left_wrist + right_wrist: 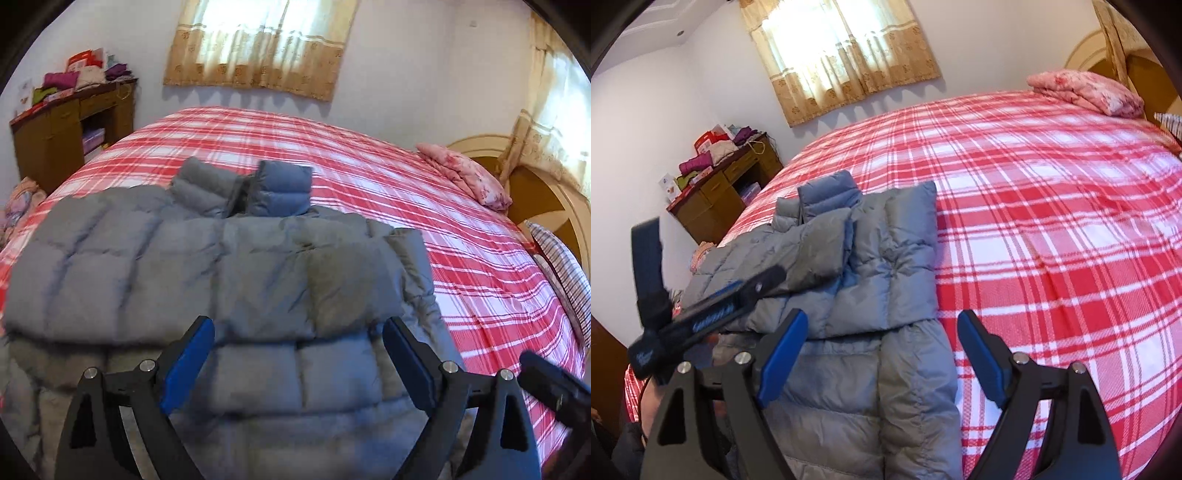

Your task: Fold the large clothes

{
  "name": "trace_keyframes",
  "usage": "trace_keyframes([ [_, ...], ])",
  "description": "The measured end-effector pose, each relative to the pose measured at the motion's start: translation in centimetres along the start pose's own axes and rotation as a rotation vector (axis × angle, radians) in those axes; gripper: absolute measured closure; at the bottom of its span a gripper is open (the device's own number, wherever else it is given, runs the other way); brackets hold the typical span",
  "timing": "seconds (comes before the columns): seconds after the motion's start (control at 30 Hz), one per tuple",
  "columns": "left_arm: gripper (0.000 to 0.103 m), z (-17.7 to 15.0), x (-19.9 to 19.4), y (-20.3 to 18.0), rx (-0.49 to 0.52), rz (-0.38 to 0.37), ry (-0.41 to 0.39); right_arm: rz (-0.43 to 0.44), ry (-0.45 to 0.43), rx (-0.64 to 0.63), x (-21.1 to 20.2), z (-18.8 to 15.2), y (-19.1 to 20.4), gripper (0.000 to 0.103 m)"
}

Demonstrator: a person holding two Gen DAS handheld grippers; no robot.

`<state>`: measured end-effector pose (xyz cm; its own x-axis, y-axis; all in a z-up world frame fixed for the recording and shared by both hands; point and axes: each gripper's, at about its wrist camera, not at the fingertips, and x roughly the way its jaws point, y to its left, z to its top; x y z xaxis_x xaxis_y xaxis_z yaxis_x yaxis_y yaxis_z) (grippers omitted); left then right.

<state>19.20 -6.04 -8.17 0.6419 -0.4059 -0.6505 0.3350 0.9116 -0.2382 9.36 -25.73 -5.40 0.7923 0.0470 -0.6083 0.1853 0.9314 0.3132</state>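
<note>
On the near edge of the bed (369, 155), closest to both cameras, a grey quilted puffer jacket (229, 266) lies spread over the red-and-white plaid bedspread (1052, 229). The left gripper (299, 354) hovers just above the jacket's lower panel with its blue-padded fingers (188, 365) spread wide and nothing between them. The right gripper (882, 350) hangs over the jacket's edge nearest the bare plaid, its fingers (783, 362) likewise wide apart and gripping nothing; the fabric shows below the gap, but whether the tips touch it cannot be told. In the right wrist view the left gripper appears as a blurred dark and blue shape over the jacket's opposite side.

The jacket's upper part is folded down over its body, one sleeve (905, 251) laid flat along the side toward the open plaid. Beyond the fold, the collar (277, 192) stands up, its bluer lining showing.

Past the jacket the bedspread stretches smooth and largely bare. Far beyond the jacket, a folded pink floral blanket (465, 177) rests against a wooden headboard (543, 206) with a pale arched frame, and a striped pillow (561, 273) sits near it.

Behind the jacket's collar, beside the bed, a brown wooden desk (55, 136) stands against the white wall, piled with folded clothes (85, 74) in purple, pink and white. Above the bed's far side a window glows through beige patterned curtains (258, 44).
</note>
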Motion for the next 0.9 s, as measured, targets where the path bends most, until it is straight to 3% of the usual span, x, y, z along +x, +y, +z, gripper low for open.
trace_keyframes([
  [0.2,0.01,0.7,-3.7,4.4,-0.043,0.111,-0.05,0.059,-0.019,-0.121,2.7,4.3,4.2,0.02],
  [0.27,0.01,1.9,-4.7,6.2,-0.033,0.186,-0.085,0.044,0.007,-0.158,4.9,5.3,5.6,0.038],
  [0.47,0.01,6.2,-4.1,11.8,-0.032,0.359,-0.11,-0.009,0.074,-0.262,11.8,6.7,8.7,0.046],
  [0.6,0.01,7.6,-1.7,14.1,-0.054,0.401,-0.089,-0.035,0.132,-0.288,15.5,6.6,8.3,0.047],
  [0.67,0.01,7.7,-0.3,15.0,-0.059,0.406,-0.064,-0.068,0.191,-0.297,17.1,5.6,7.3,0.058],
  [0.9,0.01,5.5,3.7,17.9,-0.161,0.406,0.01,-0.142,0.244,-0.286,17.2,3.4,3.2,0.053],
])
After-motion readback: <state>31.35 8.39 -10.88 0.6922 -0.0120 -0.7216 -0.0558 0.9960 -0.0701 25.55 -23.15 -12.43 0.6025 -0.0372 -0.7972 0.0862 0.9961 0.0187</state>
